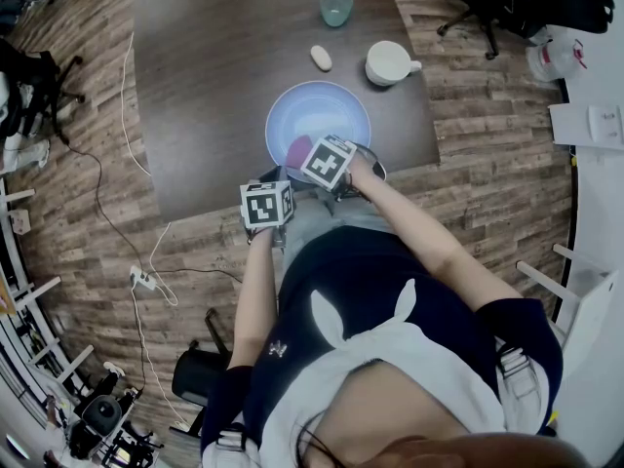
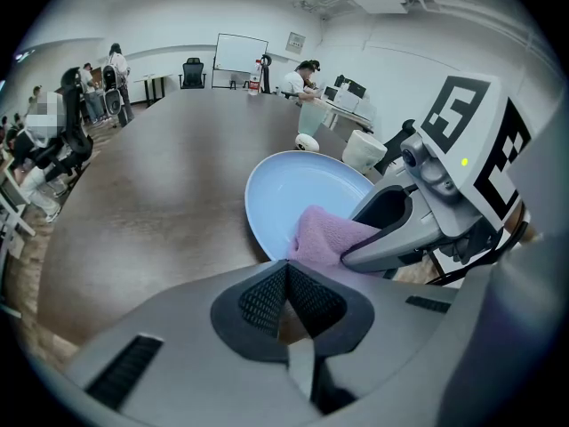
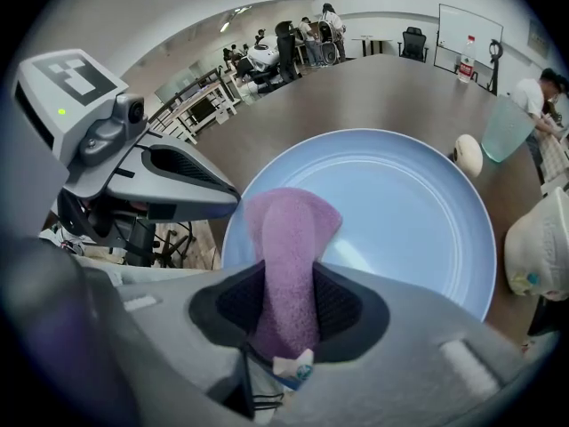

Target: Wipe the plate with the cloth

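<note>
The right claw (image 3: 289, 308) pinches one end of the soft-looking, limp cloth (image 3: 291, 229) over the probably slick, breakable plate (image 3: 418, 212) (left claw (image 2: 286, 299) closed, empty).

Cloth (image 1: 297, 150) on plate (image 1: 336, 105); mug (image 1: 389, 63) behind plate.

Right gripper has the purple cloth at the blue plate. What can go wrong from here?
1. Nothing holds the round light-blue plate. The left gripper is shut and empty beside it, so wiping pressure may slide the plate, which sits near the dark wooden table's near edge.
2. The right gripper pinches the purple cloth with only a short end sticking out, so the gripper itself may scrape the plate.
3. A shoved plate may bump the white mug.
</note>
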